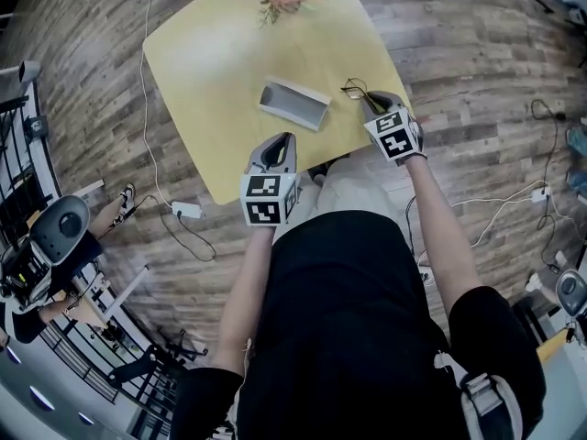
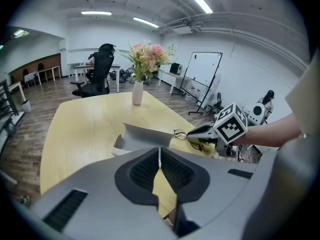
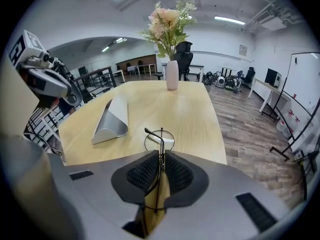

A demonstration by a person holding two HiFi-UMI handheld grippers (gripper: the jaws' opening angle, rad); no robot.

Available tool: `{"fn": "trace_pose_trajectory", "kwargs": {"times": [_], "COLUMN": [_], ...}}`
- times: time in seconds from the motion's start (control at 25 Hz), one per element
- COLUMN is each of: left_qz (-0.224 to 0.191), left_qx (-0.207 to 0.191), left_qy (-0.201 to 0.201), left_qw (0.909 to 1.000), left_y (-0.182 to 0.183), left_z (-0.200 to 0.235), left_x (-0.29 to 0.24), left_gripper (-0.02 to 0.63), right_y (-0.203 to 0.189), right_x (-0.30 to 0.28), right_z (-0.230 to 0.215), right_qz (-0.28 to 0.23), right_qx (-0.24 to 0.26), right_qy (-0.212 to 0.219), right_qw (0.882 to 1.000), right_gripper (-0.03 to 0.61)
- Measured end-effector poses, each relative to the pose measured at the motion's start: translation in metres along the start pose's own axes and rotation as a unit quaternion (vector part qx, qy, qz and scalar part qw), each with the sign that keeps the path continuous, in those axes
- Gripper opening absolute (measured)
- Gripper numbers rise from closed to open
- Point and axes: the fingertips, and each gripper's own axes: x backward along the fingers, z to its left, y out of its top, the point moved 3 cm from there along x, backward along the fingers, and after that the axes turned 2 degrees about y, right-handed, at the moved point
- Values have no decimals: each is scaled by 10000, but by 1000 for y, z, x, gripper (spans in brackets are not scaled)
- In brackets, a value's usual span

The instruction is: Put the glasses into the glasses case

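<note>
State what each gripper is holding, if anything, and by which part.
The right gripper is shut on the glasses, its jaws pinching the thin wire frame, one round rim poking past the tips. The left gripper is shut and holds nothing.

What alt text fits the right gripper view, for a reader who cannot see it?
The right claw is closed on thin wire-framed glasses, one round lens sticking out ahead over a yellow table. The grey glasses case lies to the left, and a vase of flowers stands near the far end.
</note>
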Motion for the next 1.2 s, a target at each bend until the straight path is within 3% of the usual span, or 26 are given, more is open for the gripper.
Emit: {"fn": "trace_pose_trajectory", "kwargs": {"times": [0.28,0.64,1.2], "left_qz": [-98,-382,-553], "left_qx": [125,238,373], "left_qy": [170,338,434], "left_qw": [9997,9984,9968], "left_y": [-2,1,3], "left_z": [-2,-7,6], "left_x": [0,13,24], "left_gripper": [31,31,31], "right_y": [-2,1,46], "right_x": [-3,17,69], "right_z": [0,7,80], "right_qz": [-77,-145,-879], "right_qx": [-13,447,1206], "right_qy": [175,200,558], "right_qw": [9998,9987,9872], "right_gripper": [29,26,26]}}
